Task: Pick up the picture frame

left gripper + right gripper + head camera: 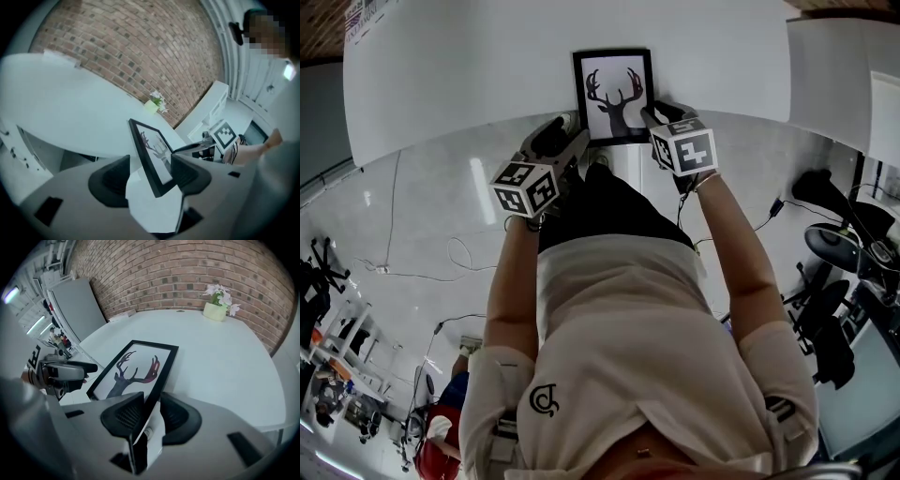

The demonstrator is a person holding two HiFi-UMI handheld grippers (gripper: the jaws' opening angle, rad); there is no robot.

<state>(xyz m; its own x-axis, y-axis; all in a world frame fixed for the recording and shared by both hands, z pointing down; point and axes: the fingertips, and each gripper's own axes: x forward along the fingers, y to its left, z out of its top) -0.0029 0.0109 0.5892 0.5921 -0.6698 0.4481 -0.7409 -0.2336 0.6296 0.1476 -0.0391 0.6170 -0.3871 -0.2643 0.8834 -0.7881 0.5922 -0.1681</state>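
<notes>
R claw [151, 400] on frame [136, 366], lengthwise away

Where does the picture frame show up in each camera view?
Head view: picture frame at top centre, by the white table's near edge, between the left gripper and the right gripper.
Left gripper view: lower centre, seen edge-on between that gripper's jaws.
Right gripper view: centre-left, its near edge running down between that gripper's jaws.
Shared landmark: the white table, in all three.
</notes>
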